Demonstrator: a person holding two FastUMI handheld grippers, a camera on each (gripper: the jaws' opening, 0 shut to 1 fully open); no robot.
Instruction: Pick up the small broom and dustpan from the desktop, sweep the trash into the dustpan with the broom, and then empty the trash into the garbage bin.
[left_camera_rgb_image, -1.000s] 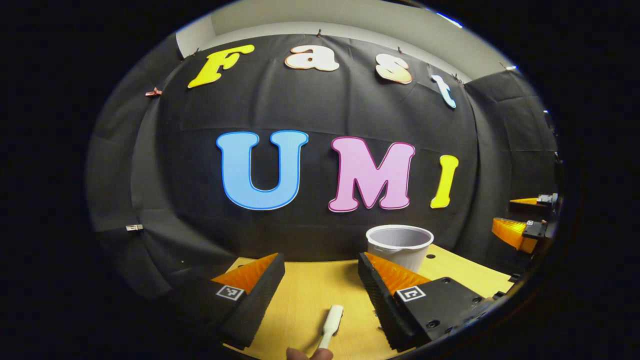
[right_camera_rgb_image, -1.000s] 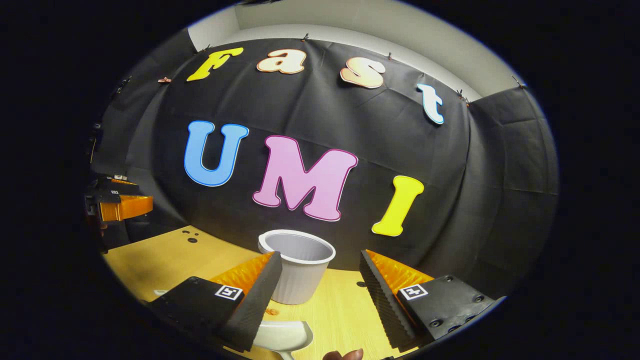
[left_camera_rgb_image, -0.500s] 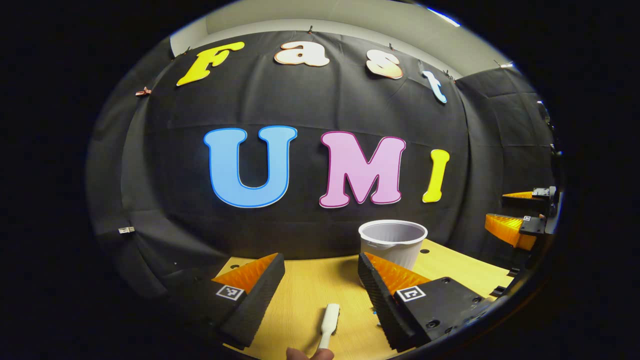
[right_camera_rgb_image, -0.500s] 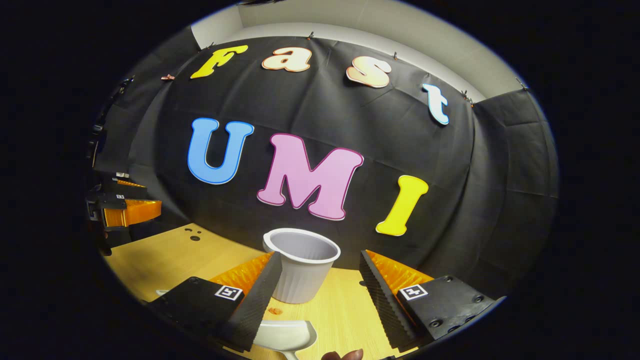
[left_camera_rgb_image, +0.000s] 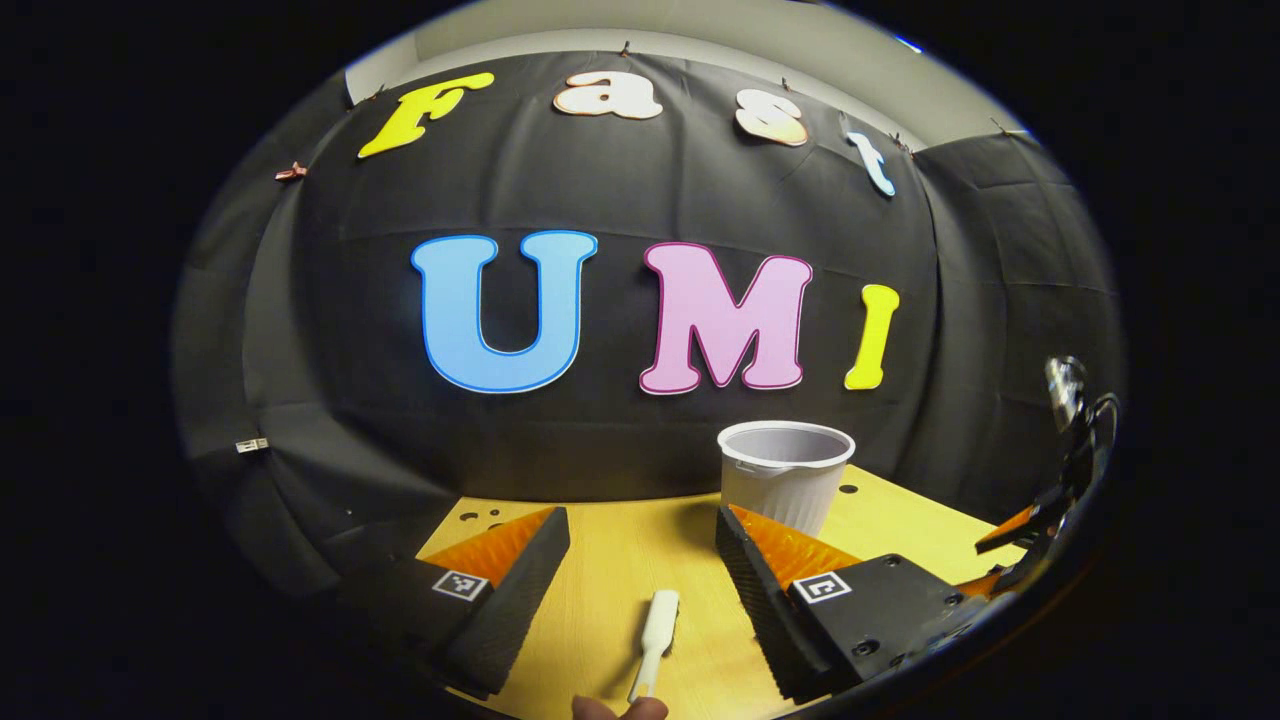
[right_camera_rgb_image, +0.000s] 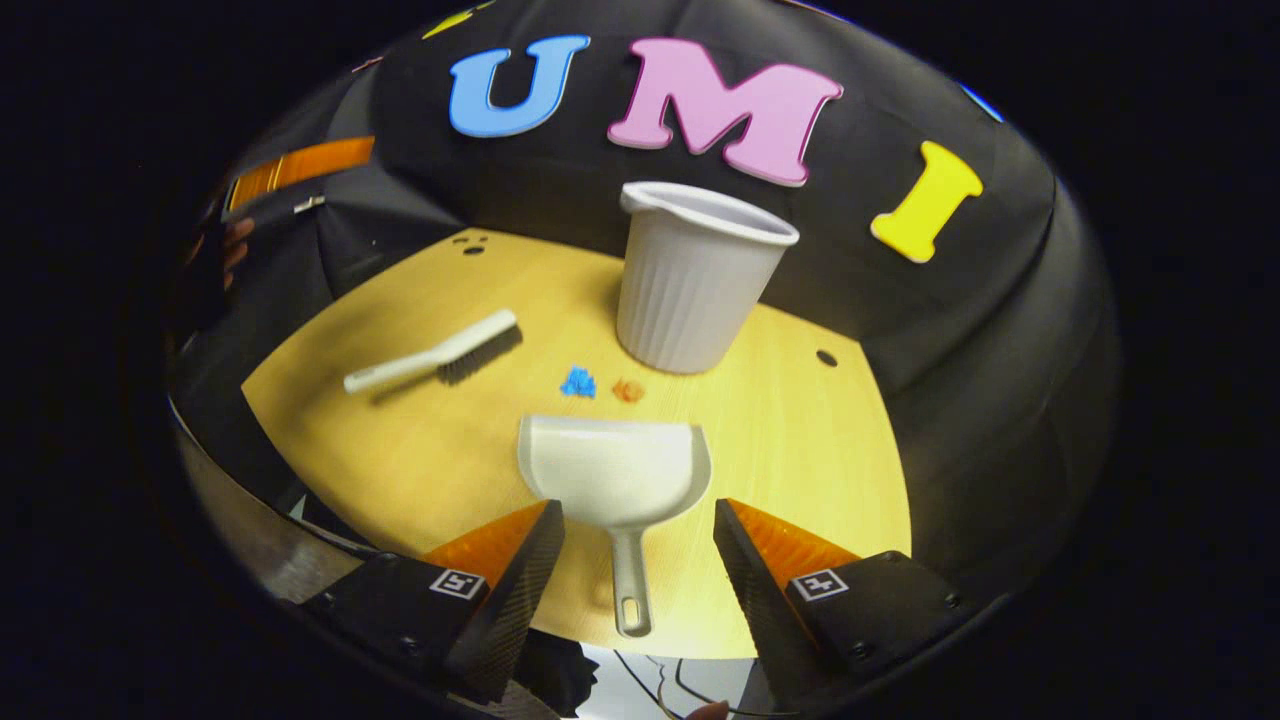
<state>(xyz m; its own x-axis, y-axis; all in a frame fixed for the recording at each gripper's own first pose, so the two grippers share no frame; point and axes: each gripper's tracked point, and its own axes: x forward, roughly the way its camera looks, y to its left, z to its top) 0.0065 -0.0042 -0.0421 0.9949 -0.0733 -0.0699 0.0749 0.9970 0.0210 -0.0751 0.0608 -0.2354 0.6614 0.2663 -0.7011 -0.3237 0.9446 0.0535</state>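
A white dustpan (right_camera_rgb_image: 612, 465) lies flat on the wooden table (right_camera_rgb_image: 400, 470), its handle pointing toward me. My right gripper (right_camera_rgb_image: 636, 510) hovers open above that handle, one finger on each side, not touching it. To the left lies the white broom (right_camera_rgb_image: 435, 355) with dark bristles. A blue scrap (right_camera_rgb_image: 578, 383) and an orange scrap (right_camera_rgb_image: 627, 390) sit between the dustpan and the white ribbed bin (right_camera_rgb_image: 700, 280). In the left gripper view my left gripper (left_camera_rgb_image: 640, 530) is open over the broom (left_camera_rgb_image: 655, 635), with the bin (left_camera_rgb_image: 785, 475) behind its right finger.
The table's near edge (right_camera_rgb_image: 300, 520) runs just under my right gripper's fingers. The black cloth wall stands close behind the bin. The left gripper (right_camera_rgb_image: 300, 170) and the hand holding it show at the upper left of the right gripper view. The right gripper (left_camera_rgb_image: 1035, 525) shows at the far right of the left gripper view.
The right gripper has tipped sharply downward, so the whole tabletop, dustpan, broom and scraps have come into sight. The left gripper has hardly moved.
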